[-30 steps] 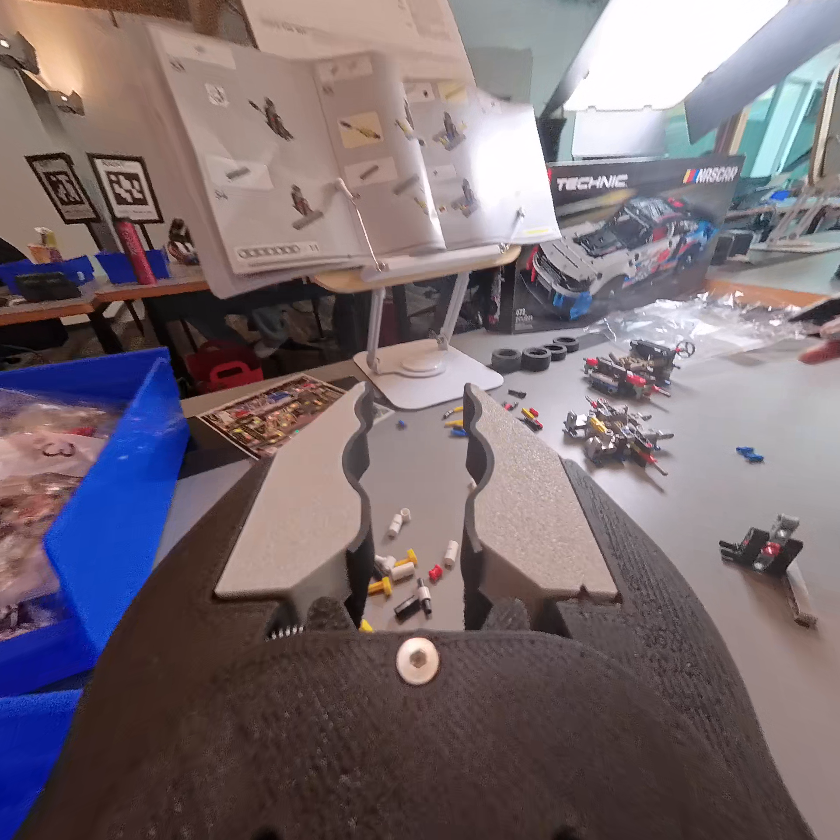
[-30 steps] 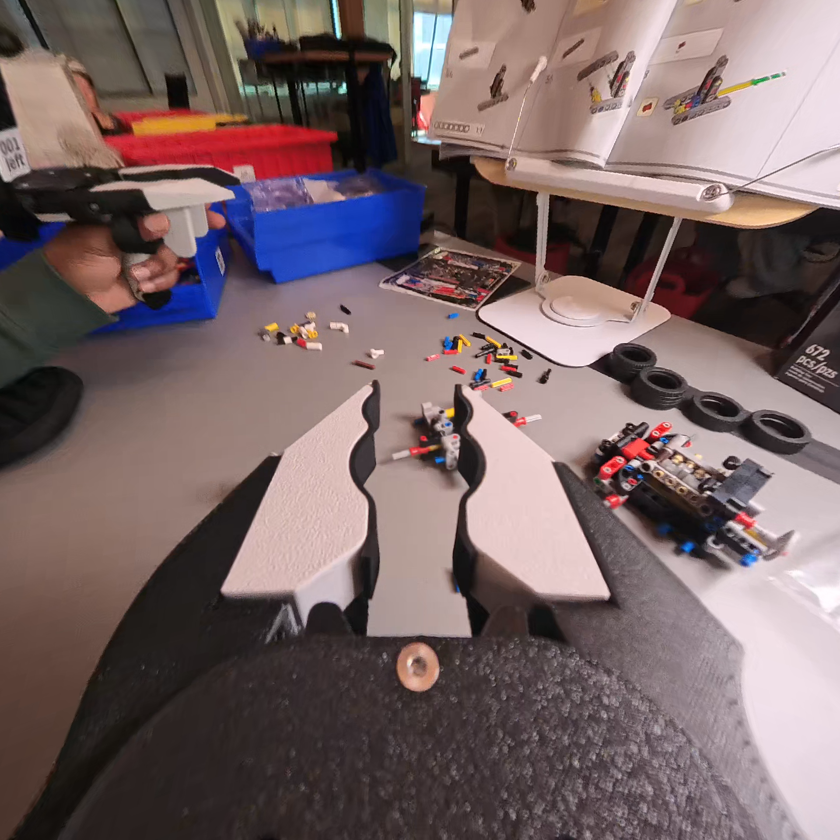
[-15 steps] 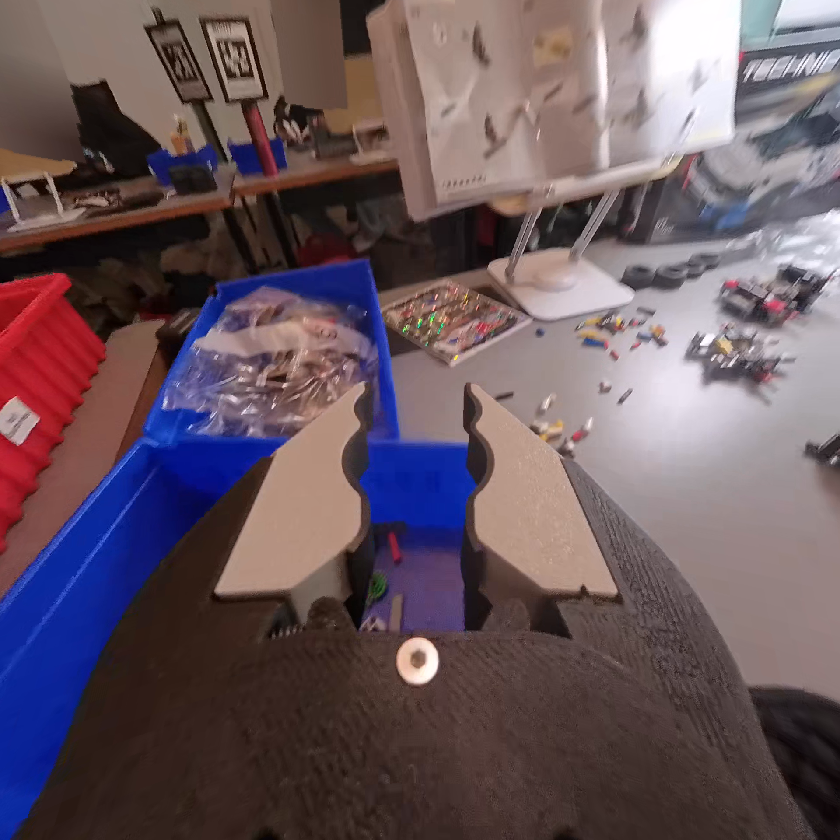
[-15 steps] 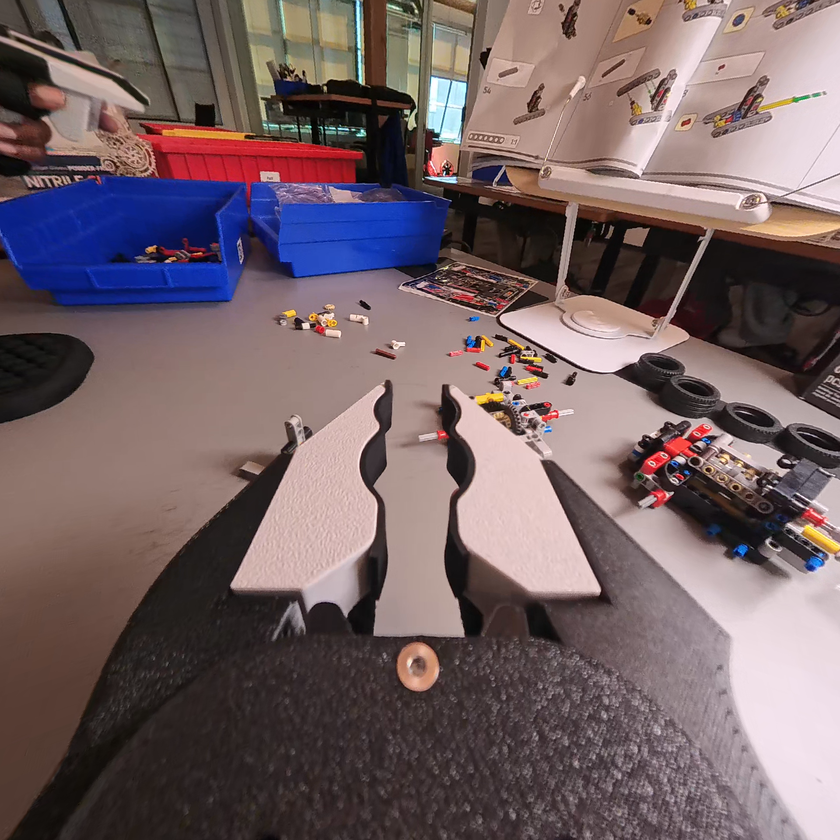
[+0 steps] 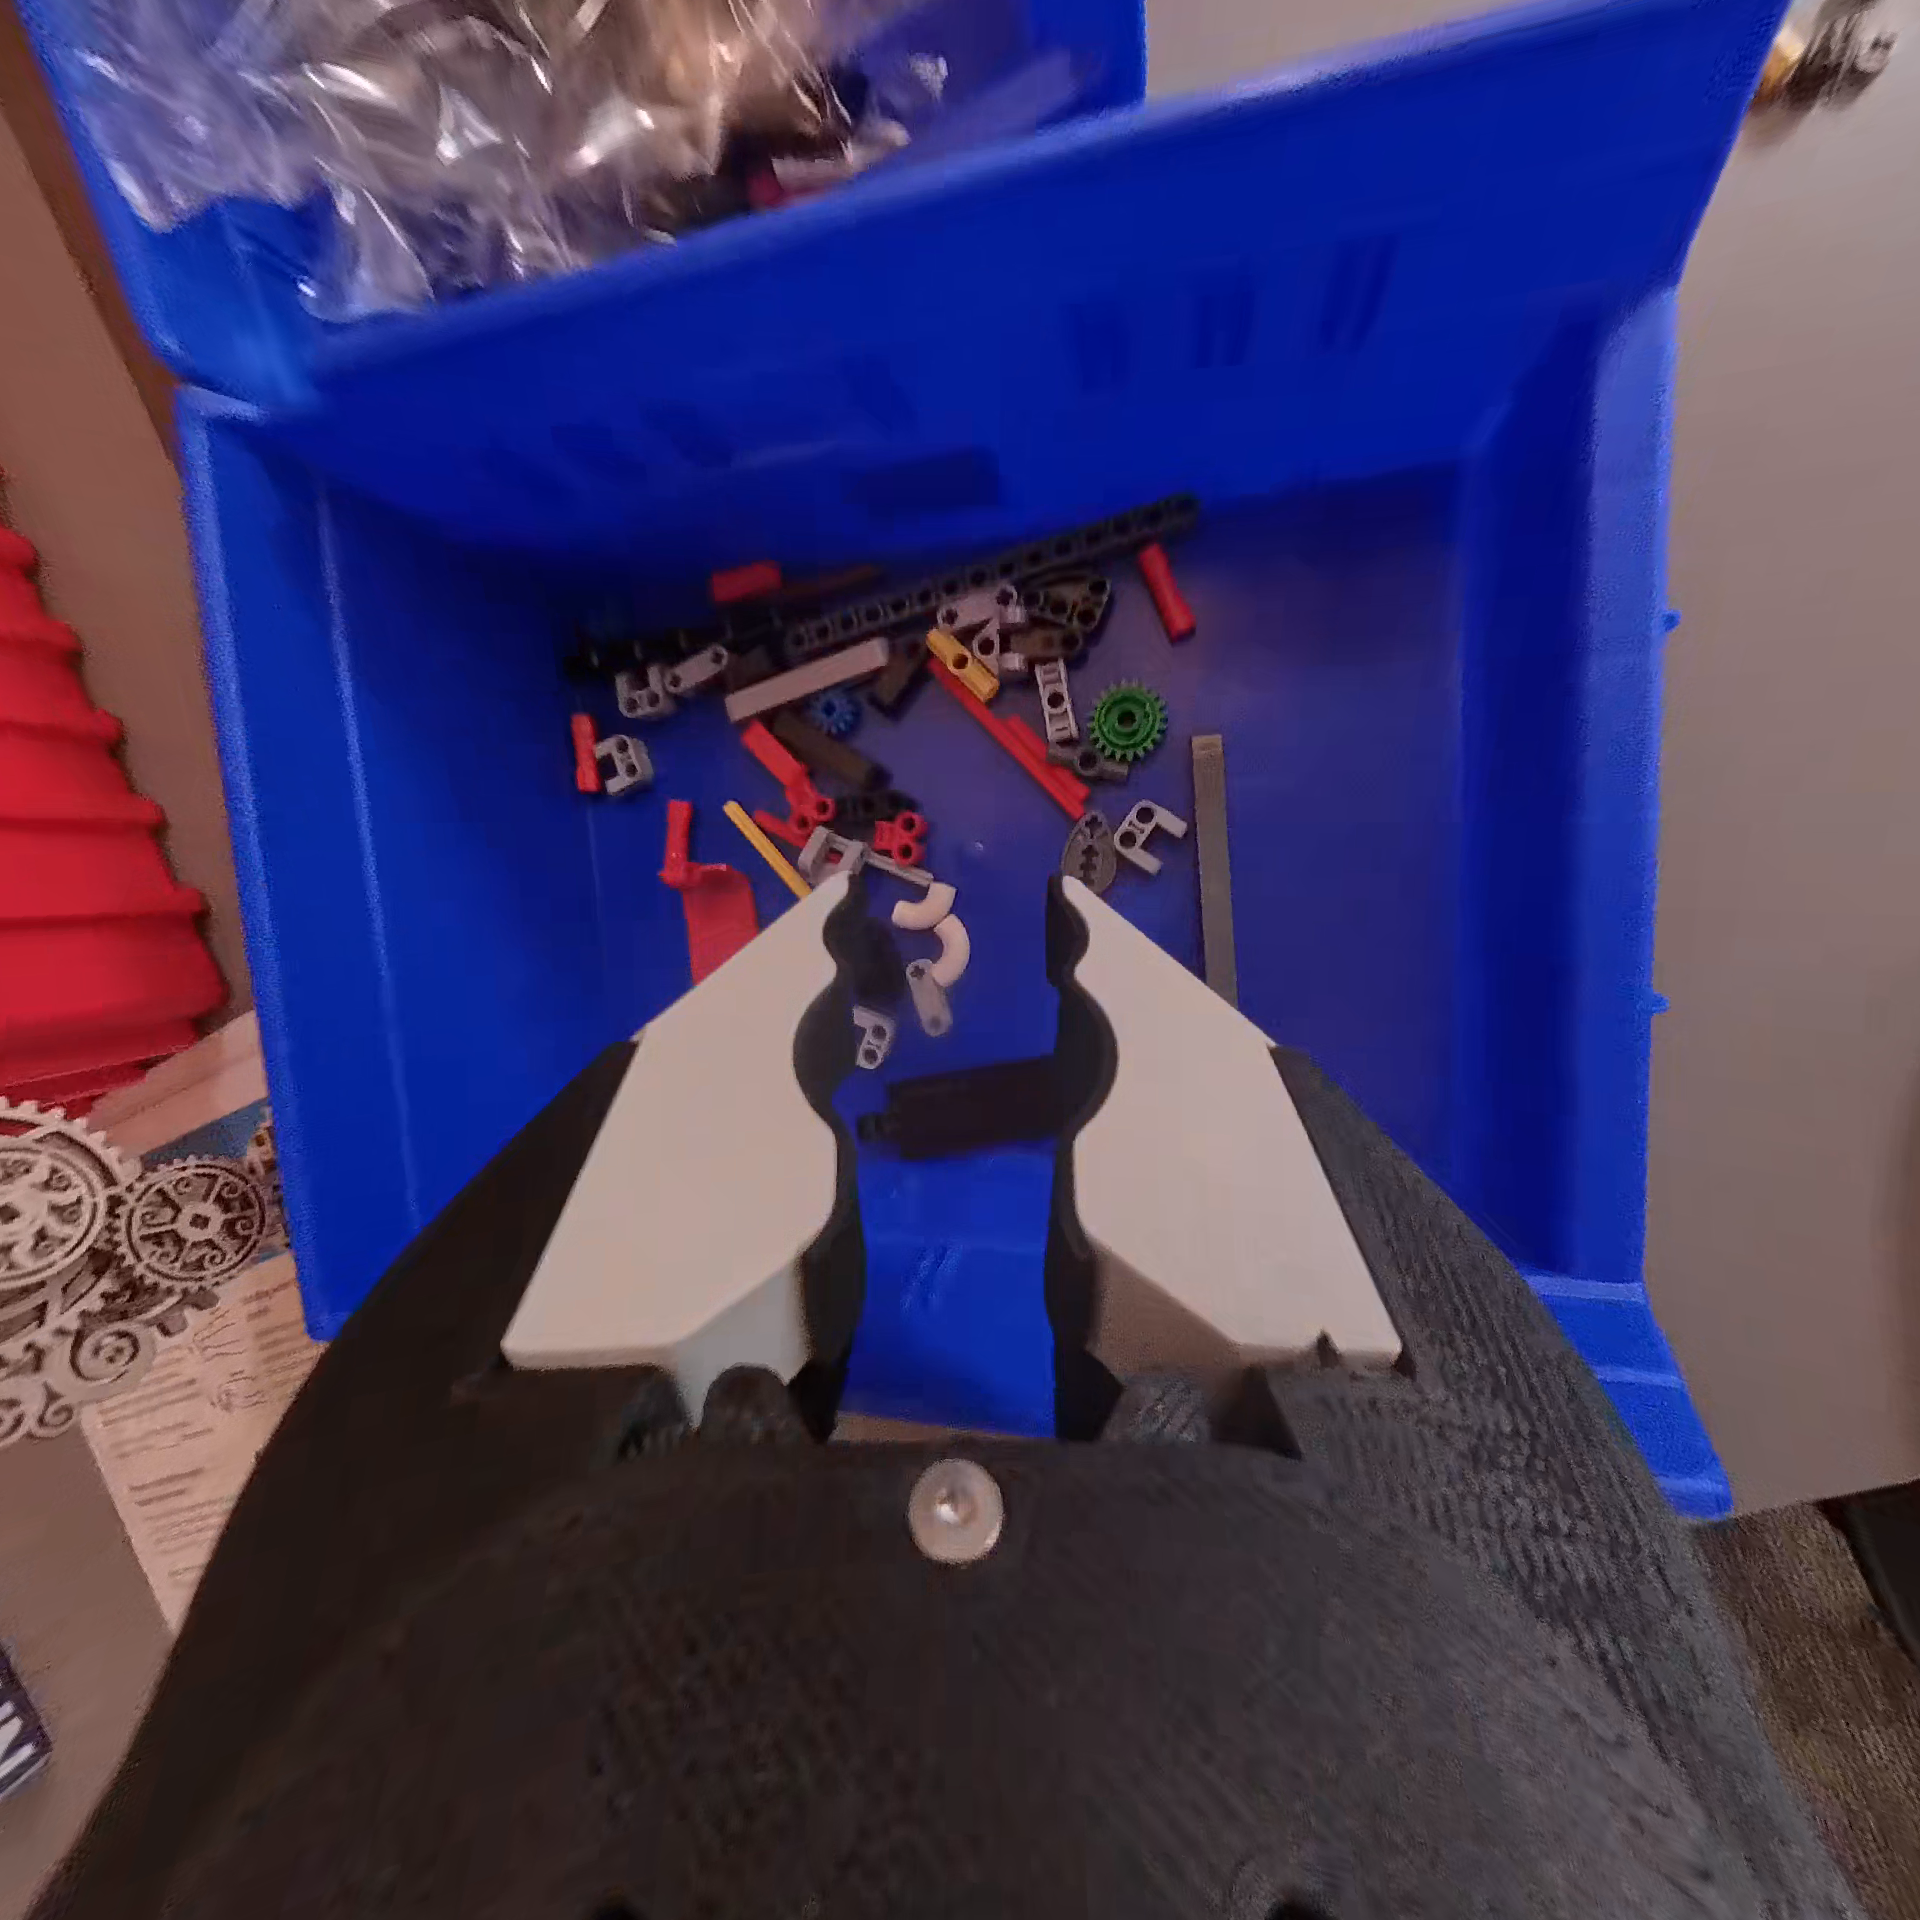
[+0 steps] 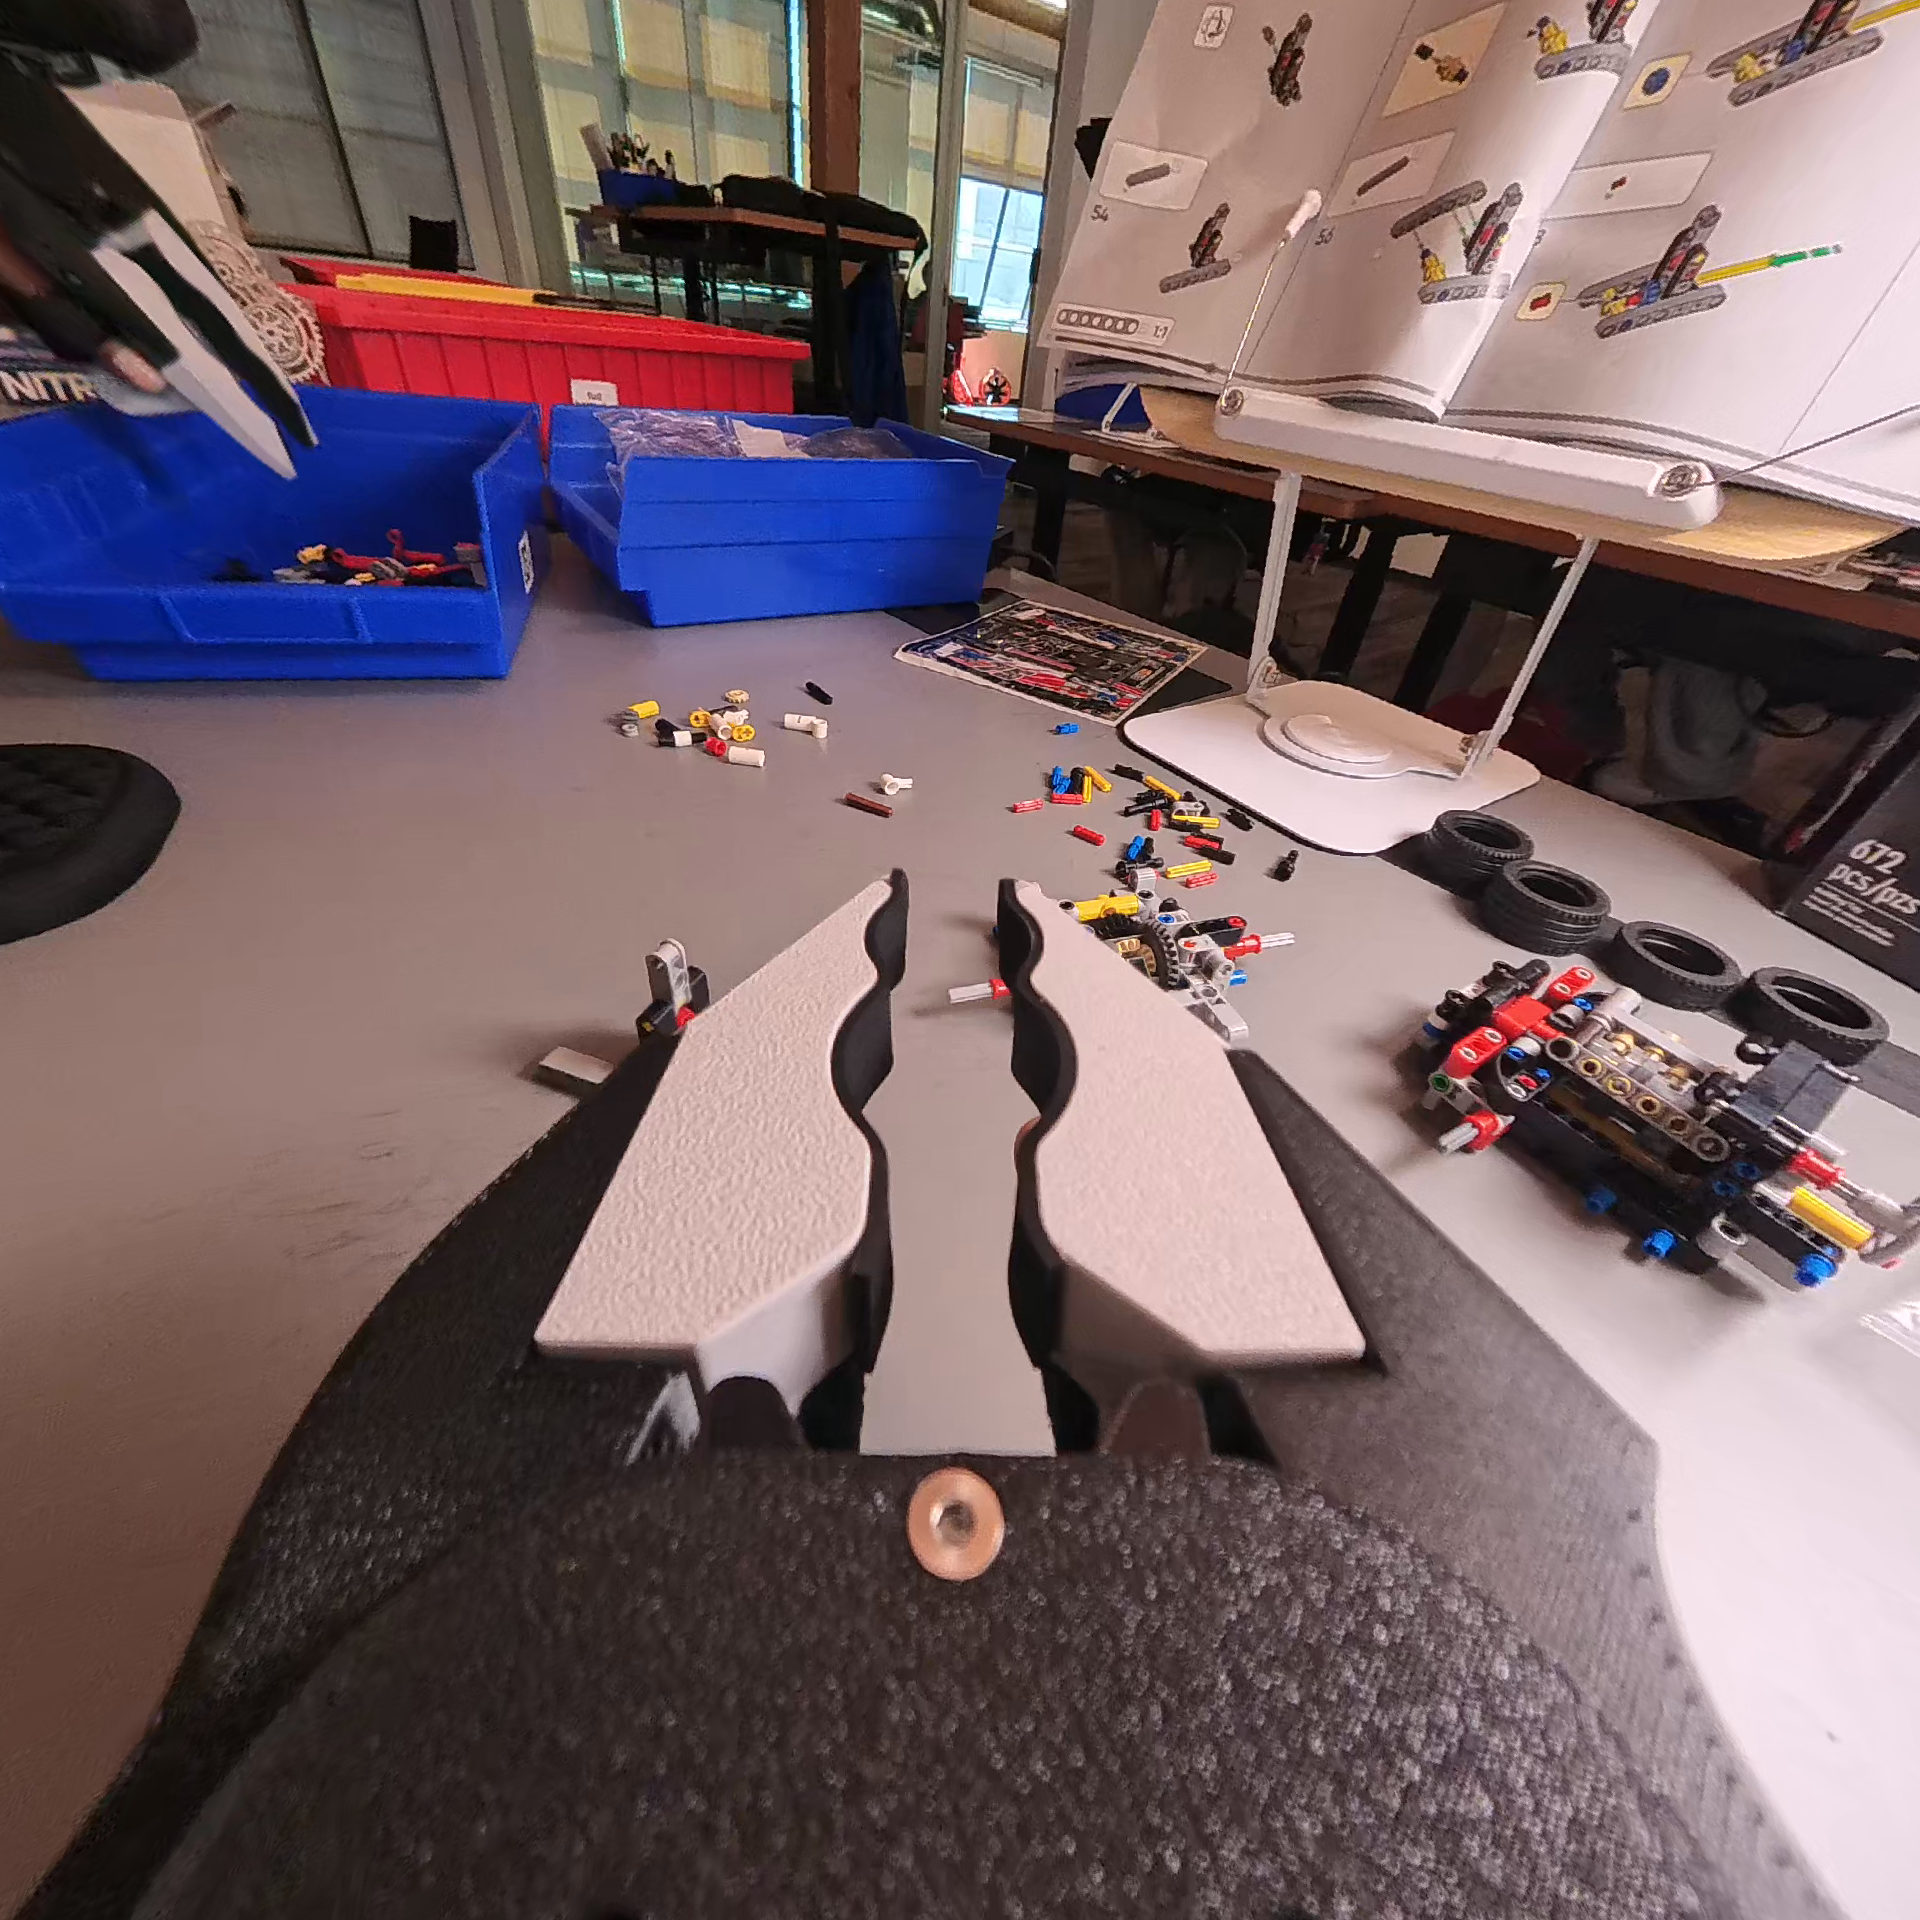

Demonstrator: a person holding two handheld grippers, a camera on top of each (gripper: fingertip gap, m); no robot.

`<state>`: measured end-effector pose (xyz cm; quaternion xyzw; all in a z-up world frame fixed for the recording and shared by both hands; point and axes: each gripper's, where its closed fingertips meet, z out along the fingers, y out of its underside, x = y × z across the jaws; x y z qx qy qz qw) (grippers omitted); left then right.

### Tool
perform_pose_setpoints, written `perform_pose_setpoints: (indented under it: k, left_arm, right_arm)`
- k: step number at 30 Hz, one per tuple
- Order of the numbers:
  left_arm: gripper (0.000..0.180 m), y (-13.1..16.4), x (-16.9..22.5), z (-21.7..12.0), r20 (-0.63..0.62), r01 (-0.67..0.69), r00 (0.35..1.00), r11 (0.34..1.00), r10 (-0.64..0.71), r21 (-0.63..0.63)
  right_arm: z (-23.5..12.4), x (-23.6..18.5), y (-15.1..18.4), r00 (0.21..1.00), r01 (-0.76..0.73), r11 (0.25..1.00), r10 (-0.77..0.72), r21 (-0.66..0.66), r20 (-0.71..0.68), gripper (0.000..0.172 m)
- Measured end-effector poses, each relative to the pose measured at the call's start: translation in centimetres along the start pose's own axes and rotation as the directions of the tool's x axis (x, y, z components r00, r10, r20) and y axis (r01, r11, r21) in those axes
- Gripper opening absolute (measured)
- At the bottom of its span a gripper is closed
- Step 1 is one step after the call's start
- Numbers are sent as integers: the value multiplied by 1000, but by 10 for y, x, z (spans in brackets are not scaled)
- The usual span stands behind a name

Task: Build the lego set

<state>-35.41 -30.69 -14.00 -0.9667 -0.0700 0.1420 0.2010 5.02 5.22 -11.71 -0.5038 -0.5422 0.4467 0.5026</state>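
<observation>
Left hand-held gripper (image 5: 951, 894) hangs spread and bare over the blue bin (image 5: 1538, 727) of loose parts; right hand-held gripper (image 6: 951, 896), spread and bare, sits low over the bench (image 6: 416, 935) beside a small gear assembly (image 6: 1164, 940).

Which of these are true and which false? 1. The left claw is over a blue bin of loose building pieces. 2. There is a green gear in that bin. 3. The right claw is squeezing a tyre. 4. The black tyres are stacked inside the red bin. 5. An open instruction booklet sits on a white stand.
1. True: the left claw hangs open above the blue bin of loose pieces.
2. True: a green gear lies among them.
3. False: the right claw is open with only bare grey table between its fingers.
4. False: the black tyres lie in a row on the table, near the white stand; the red bin is far behind.
5. True: the instruction booklet rests open on that stand.
</observation>
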Motion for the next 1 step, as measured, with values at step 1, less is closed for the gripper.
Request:
perform_pose_setpoints:
  k: [1]
  left_arm:
    - [32, 4, 0, 7, -8, -17, 1000, 999, 17, -39]
  right_arm:
    - [0, 0, 1, 1000, 1, 1000, -1, -3, -4, 15]
